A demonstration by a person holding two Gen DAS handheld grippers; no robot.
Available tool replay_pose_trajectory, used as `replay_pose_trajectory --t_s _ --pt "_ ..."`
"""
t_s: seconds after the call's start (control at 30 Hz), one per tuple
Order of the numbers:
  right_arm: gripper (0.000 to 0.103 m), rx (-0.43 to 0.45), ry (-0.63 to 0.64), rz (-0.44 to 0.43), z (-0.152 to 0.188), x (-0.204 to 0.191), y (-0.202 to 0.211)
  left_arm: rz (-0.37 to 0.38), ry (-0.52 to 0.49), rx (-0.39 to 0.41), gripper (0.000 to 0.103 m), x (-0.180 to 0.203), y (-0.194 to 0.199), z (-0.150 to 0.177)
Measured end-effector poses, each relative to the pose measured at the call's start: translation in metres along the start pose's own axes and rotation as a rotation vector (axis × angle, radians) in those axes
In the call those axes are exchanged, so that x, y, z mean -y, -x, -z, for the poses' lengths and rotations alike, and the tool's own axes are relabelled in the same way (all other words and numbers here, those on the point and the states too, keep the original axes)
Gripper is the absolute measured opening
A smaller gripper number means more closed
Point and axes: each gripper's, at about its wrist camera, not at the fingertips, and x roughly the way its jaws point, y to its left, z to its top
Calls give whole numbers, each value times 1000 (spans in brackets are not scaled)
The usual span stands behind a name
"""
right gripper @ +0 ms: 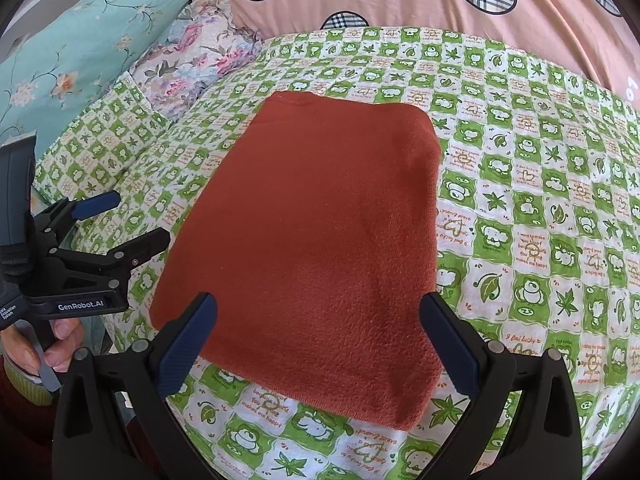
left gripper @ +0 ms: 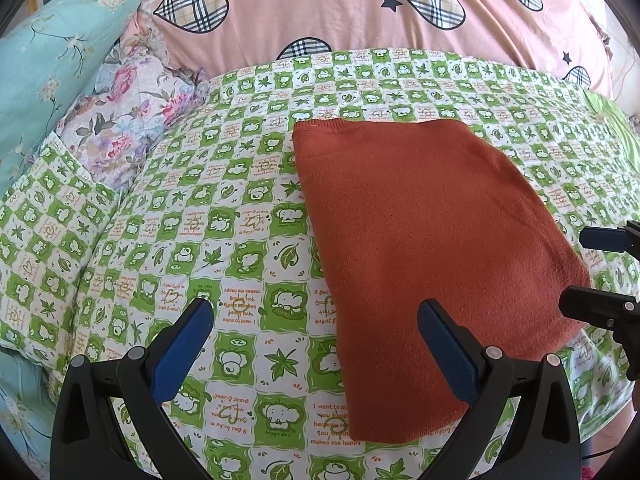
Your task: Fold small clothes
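Observation:
A rust-orange knit garment [left gripper: 420, 248] lies folded into a flat rectangle on the green-and-white patterned bedsheet [left gripper: 192, 248]. My left gripper [left gripper: 316, 320] hovers open above the sheet at the garment's near left side, with its right finger over the cloth and nothing held. In the right wrist view the same folded garment [right gripper: 316, 236] fills the middle. My right gripper [right gripper: 320, 320] stands open over the garment's near edge, holding nothing. The left gripper [right gripper: 132, 220] shows at the left of that view, held by a hand [right gripper: 60, 344]. The right gripper [left gripper: 576, 268] shows at the left wrist view's right edge.
A pink duvet with plaid hearts [left gripper: 360, 12] is piled at the back of the bed. A teal floral pillow [left gripper: 44, 68] and a smaller purple floral cushion [left gripper: 132, 120] lie at the back left. Open patterned sheet [right gripper: 540, 200] stretches to the garment's right.

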Motion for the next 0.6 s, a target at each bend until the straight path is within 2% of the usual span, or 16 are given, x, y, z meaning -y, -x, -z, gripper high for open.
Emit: replay_pose_trajectory --t_s 0.6 --pt "101 2 2 12 -6 7 2 -7 -8 9 102 3 -2 -4"
